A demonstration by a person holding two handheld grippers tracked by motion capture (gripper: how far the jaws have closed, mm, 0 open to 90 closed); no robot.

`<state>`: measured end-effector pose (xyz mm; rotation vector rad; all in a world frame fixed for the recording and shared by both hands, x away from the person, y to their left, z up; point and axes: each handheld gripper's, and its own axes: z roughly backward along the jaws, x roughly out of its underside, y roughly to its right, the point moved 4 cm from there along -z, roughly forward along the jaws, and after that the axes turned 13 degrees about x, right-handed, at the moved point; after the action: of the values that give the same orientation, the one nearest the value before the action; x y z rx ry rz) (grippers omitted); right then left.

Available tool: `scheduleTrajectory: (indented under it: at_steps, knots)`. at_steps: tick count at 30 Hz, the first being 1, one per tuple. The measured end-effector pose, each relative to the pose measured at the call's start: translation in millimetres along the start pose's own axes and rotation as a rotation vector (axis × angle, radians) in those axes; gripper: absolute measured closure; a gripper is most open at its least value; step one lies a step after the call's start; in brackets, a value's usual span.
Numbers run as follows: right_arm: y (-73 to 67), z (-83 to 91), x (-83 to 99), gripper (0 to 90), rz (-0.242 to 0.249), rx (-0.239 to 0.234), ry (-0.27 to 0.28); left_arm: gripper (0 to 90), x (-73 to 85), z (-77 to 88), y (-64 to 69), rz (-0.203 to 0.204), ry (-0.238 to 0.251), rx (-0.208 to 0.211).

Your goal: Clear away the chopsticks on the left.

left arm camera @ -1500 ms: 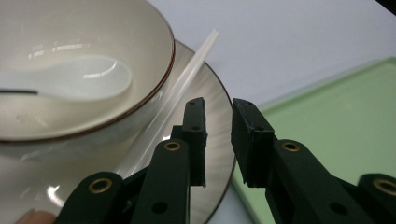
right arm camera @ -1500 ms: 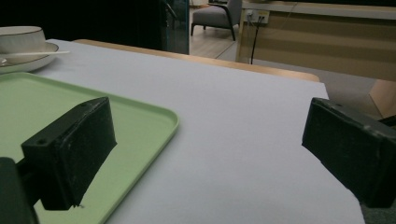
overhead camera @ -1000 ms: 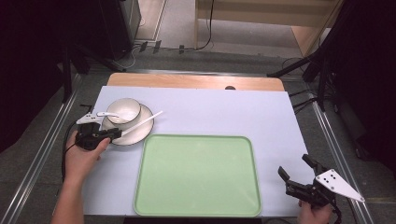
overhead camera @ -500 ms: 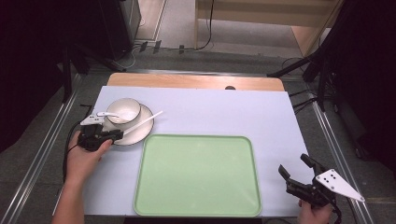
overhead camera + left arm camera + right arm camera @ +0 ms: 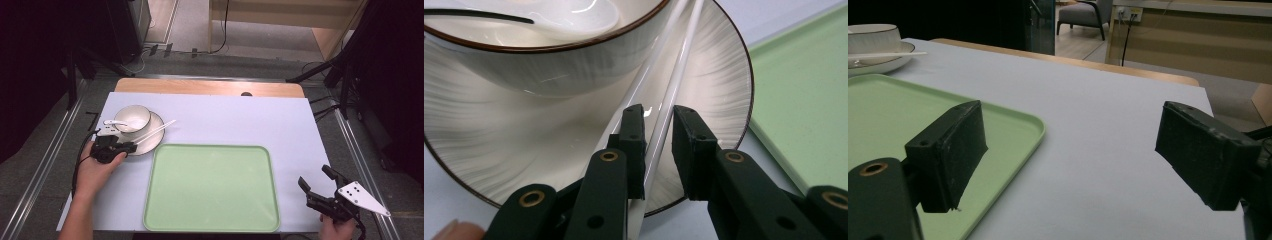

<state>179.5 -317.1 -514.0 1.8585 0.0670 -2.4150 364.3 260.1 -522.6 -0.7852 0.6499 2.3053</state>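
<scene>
A white bowl [image 5: 132,117] with a white spoon [image 5: 114,122] in it stands on a white plate [image 5: 151,135] at the table's left. Two white chopsticks [image 5: 157,129] lie across the plate's near rim. My left gripper [image 5: 131,146] reaches in low over that rim. In the left gripper view its jaws [image 5: 659,115] straddle one chopstick [image 5: 679,65], with a thin gap still showing on the right side. The second chopstick runs just outside the left jaw. My right gripper [image 5: 315,176] hovers at the table's near right corner, its jaws [image 5: 1070,130] wide apart with nothing between them.
A large pale green tray [image 5: 210,190] lies in the middle near the front edge, its left rim [image 5: 804,100] close beside the plate. The table is covered in light lilac [image 5: 260,120], with a wooden strip along its far edge. Metal rails run along both sides.
My left hand has edged slightly right toward the plate. The right gripper has kept still.
</scene>
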Motion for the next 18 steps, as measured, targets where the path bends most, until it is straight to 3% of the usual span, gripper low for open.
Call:
scheduleTrajectory:
  at_steps: [5,10,12,18]
  knots:
    - [0.1,0.3,0.1,12.7,0.003,0.000,-0.001,76.7,1.6,-7.4,2.5,-0.024,-0.044,0.003]
    - [0.2,0.2,0.2,12.7,0.003,0.000,-0.001,78.7,1.7,-9.9,3.7,-0.036,-0.051,0.006]
    - [0.7,0.0,0.4,12.7,0.005,0.007,-0.003,84.8,1.8,-10.2,6.2,-0.059,-0.061,0.017]
    - [0.9,0.0,0.4,12.7,0.002,0.008,-0.004,85.2,-2.3,-8.7,14.4,-0.101,-0.053,0.037]
